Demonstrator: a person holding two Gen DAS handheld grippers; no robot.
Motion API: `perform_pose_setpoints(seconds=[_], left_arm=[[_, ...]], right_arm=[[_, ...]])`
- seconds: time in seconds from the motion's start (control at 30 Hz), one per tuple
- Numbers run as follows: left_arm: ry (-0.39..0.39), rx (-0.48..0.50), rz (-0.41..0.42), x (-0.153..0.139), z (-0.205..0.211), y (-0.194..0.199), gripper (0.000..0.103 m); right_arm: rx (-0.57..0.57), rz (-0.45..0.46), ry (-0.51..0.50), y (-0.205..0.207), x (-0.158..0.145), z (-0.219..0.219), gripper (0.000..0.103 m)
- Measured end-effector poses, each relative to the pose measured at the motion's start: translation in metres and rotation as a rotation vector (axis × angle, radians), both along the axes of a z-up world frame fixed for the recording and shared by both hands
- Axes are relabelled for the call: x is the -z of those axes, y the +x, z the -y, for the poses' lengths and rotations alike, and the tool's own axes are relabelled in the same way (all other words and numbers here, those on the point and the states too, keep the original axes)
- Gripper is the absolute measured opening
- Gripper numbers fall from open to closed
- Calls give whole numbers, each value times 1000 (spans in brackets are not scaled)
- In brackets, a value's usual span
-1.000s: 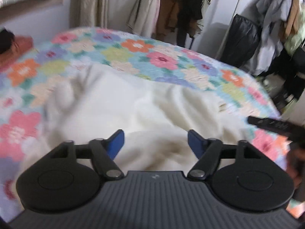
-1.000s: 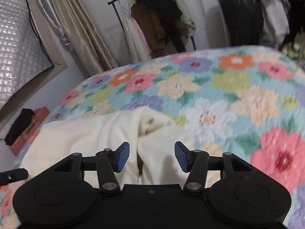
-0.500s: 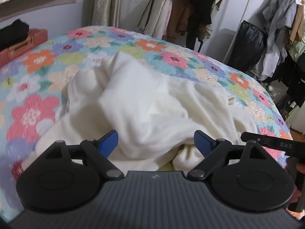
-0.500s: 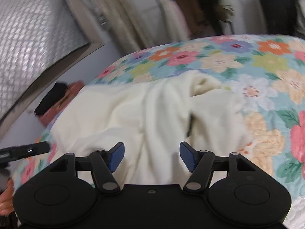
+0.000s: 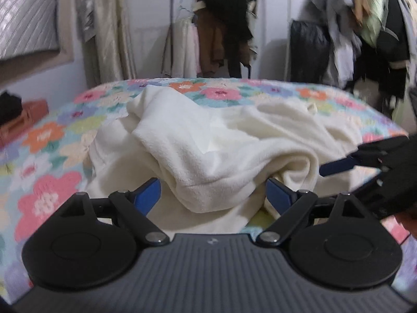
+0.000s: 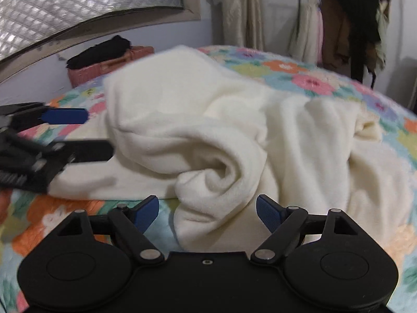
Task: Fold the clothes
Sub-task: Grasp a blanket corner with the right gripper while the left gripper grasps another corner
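Observation:
A cream fleece garment (image 5: 219,140) lies crumpled on a floral bedspread (image 5: 47,198), with one fold rolled up at its near edge. My left gripper (image 5: 212,195) hovers at that near edge. Its jaws are opening, and the fold lies between the blue pads (image 5: 147,194) without being pressed. In the right wrist view the same garment (image 6: 208,120) fills the middle. My right gripper (image 6: 207,212) is over the rolled fold, jaws opening, with the pads clear of the cloth. Each gripper shows in the other's view: the right gripper (image 5: 344,157) at the right, the left gripper (image 6: 99,133) at the left.
A clothes rack (image 5: 219,36) with hanging garments stands beyond the bed, and more hanging clothes (image 5: 365,26) are on the right. A pink basket (image 6: 109,62) with a black item sits by the wall. Curtains (image 5: 109,31) hang at the back.
Both grippers' jaws have widened. Both views swung across the bed, and the two grippers now sit close together at the garment's near edge. The cloth is bunched into a rolled fold.

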State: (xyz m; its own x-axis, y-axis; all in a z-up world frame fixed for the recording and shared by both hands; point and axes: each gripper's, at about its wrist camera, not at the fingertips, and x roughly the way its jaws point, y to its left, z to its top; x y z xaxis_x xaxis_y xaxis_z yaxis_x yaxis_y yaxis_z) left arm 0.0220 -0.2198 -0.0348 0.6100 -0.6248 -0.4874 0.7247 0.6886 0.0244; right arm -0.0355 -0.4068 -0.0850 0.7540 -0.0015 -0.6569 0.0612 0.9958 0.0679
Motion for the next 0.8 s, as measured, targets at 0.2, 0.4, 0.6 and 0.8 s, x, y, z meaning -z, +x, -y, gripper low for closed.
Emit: perform_pose_setpoints(seconds=[0.2, 0.4, 0.6, 0.8], left_arm=[[-24, 20, -52, 8, 2, 8, 94], [-36, -11, -70, 11, 5, 16, 94], [-29, -26, -66, 14, 5, 15, 93], [-21, -30, -63, 17, 5, 14, 94]], right_arm=[[136, -18, 138, 15, 9, 26, 57], [154, 6, 88, 13, 2, 26, 29], [154, 113, -14, 0, -28, 18, 22], [165, 211, -83, 3, -67, 26, 17]])
